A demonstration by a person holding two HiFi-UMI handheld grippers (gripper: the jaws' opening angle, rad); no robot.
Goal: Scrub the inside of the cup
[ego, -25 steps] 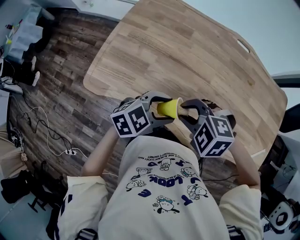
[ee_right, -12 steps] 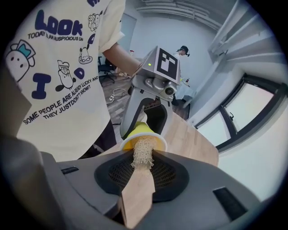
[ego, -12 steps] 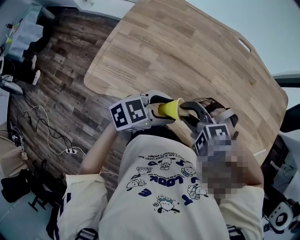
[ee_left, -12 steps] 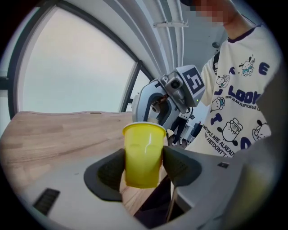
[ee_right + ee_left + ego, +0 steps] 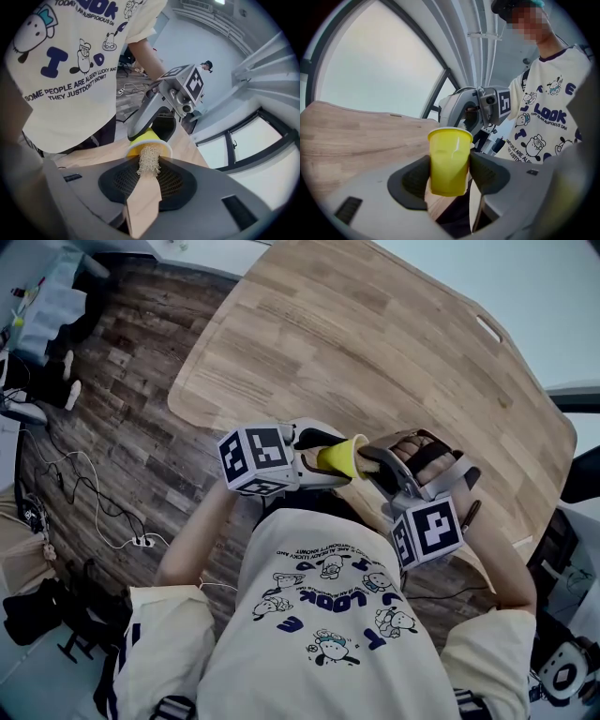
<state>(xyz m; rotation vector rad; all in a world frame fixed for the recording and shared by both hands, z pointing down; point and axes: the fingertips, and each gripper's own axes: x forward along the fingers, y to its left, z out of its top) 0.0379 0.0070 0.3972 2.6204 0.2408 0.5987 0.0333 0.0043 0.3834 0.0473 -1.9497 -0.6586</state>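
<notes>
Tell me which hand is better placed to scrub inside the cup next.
The right. The right tongs grip the brush, and its fibre head sits at the mouth of the cup. The left tongs are closed on the cup and only hold it.

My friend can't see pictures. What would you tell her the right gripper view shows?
The right gripper clamps the flat wooden handle of a scrubber, whose straw-coloured fibre tip reaches into the mouth of a yellow cup. The left gripper holds that cup sideways, close to a person's cream cartoon-print T-shirt.
</notes>
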